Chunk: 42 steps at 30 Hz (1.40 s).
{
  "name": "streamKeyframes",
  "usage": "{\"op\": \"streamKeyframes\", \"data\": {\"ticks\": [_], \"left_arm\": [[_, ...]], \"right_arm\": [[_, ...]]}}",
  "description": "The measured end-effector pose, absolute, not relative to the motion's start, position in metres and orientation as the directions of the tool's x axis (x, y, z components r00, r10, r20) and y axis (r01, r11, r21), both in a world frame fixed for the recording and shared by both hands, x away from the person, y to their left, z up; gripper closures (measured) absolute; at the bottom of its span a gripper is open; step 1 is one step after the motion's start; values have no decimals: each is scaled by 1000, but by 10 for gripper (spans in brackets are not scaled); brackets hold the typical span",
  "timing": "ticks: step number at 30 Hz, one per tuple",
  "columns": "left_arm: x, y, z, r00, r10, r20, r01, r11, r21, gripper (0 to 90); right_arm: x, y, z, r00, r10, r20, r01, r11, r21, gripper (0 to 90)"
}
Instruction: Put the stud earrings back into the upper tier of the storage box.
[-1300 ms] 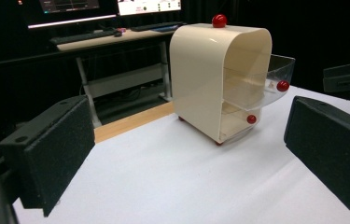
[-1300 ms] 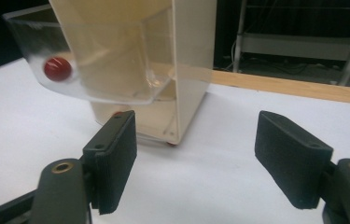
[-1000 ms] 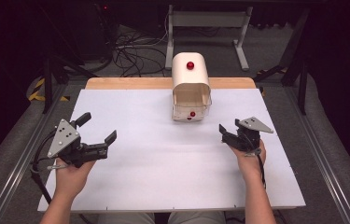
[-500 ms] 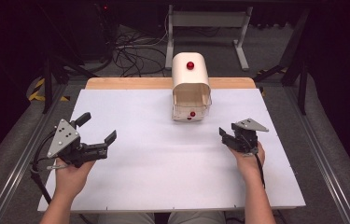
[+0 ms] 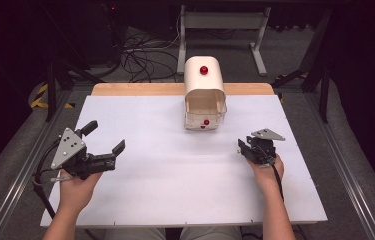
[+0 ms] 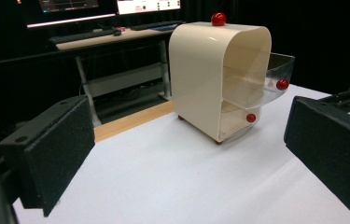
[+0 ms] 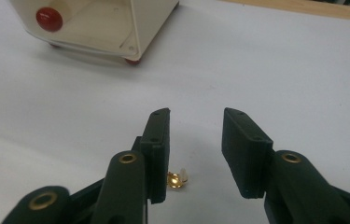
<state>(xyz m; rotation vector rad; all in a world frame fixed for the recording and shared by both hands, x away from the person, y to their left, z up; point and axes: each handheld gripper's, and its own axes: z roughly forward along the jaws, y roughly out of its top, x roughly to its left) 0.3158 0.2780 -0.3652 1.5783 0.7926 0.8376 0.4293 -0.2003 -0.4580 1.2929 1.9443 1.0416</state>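
Observation:
A cream box (image 5: pixel 204 90) with a red knob (image 5: pixel 203 70) on top stands at the table's far middle. Its clear drawer, with a red knob (image 5: pixel 206 122) on its front, is pulled partly out toward me. My left gripper (image 5: pixel 106 136) hovers at the table's left, open wide and holding nothing; in its own view the box (image 6: pixel 210 74) stands ahead between the jaws. My right gripper (image 5: pixel 243 149) is low over the table at the right, open. A tiny gold piece (image 7: pixel 178 178) lies on the white surface between its jaws, close to the left one.
The white table top (image 5: pixel 150 200) has a wooden strip (image 5: pixel 135 89) along its far edge. Beyond it are table legs and cables on the floor. A desk with monitors (image 6: pixel 107 32) stands behind the box in the left gripper view.
My right gripper has drawn slightly back toward me and lower onto the table. The left gripper and the box have stayed put.

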Motion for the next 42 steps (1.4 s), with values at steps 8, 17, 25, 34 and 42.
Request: {"op": "streamKeyframes", "data": {"ticks": [8,17,25,34,42], "left_arm": [[316,279,-366,519,849,97,53,-146,988,25],[317,278,-366,520,849,97,55,-146,988,25],[317,278,-367,519,849,95,58,-146,988,25],[317,278,-367,519,849,97,59,-149,987,25],[317,277,-367,520,849,99,58,-151,987,25]], "right_arm": [[432,-199,-464,-368,928,-50,512,248,822,645],[435,-197,-470,-376,925,-56,540,268,798,654],[436,-197,-472,-380,924,-55,556,275,785,665],[436,-198,-475,-381,923,-51,569,277,775,696],[437,-198,-476,-393,918,-48,573,286,768,714]]}}
